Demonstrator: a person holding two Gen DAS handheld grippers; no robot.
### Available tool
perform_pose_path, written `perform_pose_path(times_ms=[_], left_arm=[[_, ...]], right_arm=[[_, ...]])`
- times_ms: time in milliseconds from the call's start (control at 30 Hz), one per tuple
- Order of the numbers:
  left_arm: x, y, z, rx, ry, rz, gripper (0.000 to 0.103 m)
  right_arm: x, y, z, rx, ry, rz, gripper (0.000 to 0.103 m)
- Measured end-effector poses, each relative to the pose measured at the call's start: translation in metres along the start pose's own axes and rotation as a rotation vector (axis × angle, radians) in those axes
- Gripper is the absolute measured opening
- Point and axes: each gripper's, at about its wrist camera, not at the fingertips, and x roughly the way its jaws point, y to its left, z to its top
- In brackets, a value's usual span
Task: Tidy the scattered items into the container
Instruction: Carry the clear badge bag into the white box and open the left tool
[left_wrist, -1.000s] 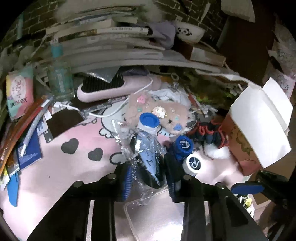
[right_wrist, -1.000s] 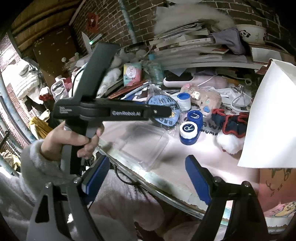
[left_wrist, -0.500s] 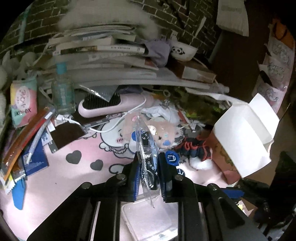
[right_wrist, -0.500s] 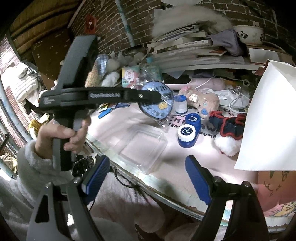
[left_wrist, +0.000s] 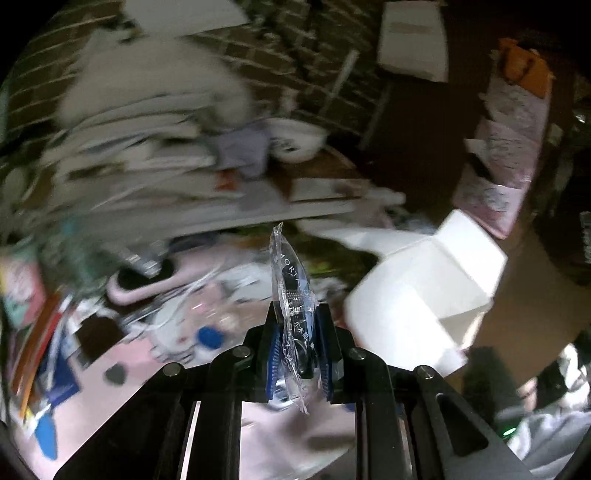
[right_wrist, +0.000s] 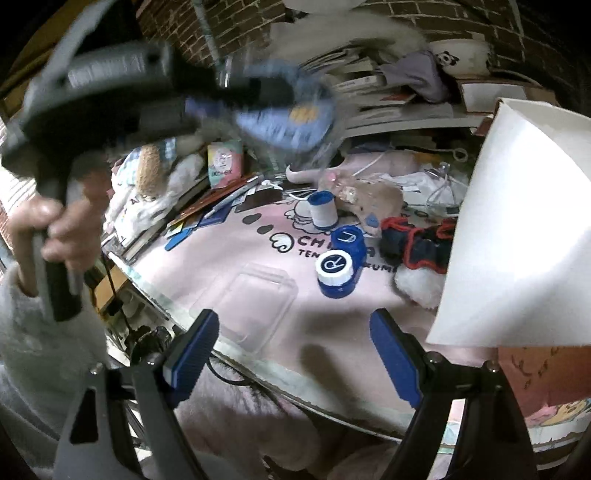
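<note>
Left gripper (left_wrist: 298, 350): blue-padded jaws drawn narrow, pinched on a clear crinkled plastic packet with a dark item and white lettering inside (left_wrist: 293, 306). Packet upright between the pads, top edge poking well above the fingertips, lower corner hanging below them. Lifted clear of the desk; blurred clutter behind. Just right of the packet in the left wrist view, a white open-flapped paper box (left_wrist: 417, 291), well apart from the jaws.

Seen from the right wrist camera, the same left gripper (right_wrist: 280, 99) raised high and smeared by motion, gripped by a hand (right_wrist: 55, 225) in a pale fluffy sleeve; packet there only a bluish blur.

Right gripper (right_wrist: 291, 343): jaws spread wide, holding nothing, touching nothing, hovering at the near edge of the desk. Directly beyond the gap, a clear shallow plastic tray (right_wrist: 255, 306) lying flat on the pink cartoon-printed desk mat (right_wrist: 207, 266), empty as far as visible. Further out, a blue contact-lens case with white "R" and "L" caps (right_wrist: 341, 262) standing beside the tray, apart from it. Behind that, a small white pot with a blue lid (right_wrist: 321, 208), a beige plush pouch (right_wrist: 369, 199), and a navy-and-red scrunchie with a white pompom (right_wrist: 417, 247). At far right, the white box wall (right_wrist: 524, 229).
</note>
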Motion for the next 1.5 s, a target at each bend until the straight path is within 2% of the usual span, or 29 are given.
perform_pose_path(times_ms=[167, 400, 800, 1167, 1200, 1267, 1333, 1400, 1500], left_arm=[[0.019, -0.045, 0.025, 0.076, 0.041, -0.150, 0.013], [0.056, -0.105, 0.050, 0.197, 0.142, -0.222, 0.013], [0.122, -0.154, 0.055, 0.281, 0.378, -0.168, 0.013], [0.171, -0.155, 0.041, 0.276, 0.511, -0.095, 0.013], [0.172, -0.154, 0.040, 0.278, 0.516, -0.088, 0.015], [0.174, -0.154, 0.039, 0.281, 0.515, -0.075, 0.026], [0.172, -0.154, 0.040, 0.285, 0.502, -0.063, 0.051], [0.168, -0.155, 0.043, 0.291, 0.481, -0.051, 0.064], [0.158, -0.157, 0.049, 0.309, 0.441, -0.045, 0.067]], right_arm=[[0.000, -0.002, -0.002, 0.006, 0.004, 0.011, 0.082], [-0.002, -0.004, -0.004, 0.015, 0.006, 0.021, 0.082], [-0.004, -0.010, -0.007, 0.042, -0.003, 0.040, 0.082], [-0.011, -0.016, -0.012, 0.059, -0.014, 0.046, 0.082], [-0.011, -0.016, -0.012, 0.059, -0.013, 0.047, 0.082], [-0.011, -0.017, -0.012, 0.061, -0.012, 0.049, 0.082], [-0.012, -0.017, -0.012, 0.061, -0.012, 0.050, 0.082], [-0.012, -0.017, -0.012, 0.061, -0.013, 0.049, 0.082], [-0.011, -0.017, -0.013, 0.059, -0.011, 0.049, 0.082]])
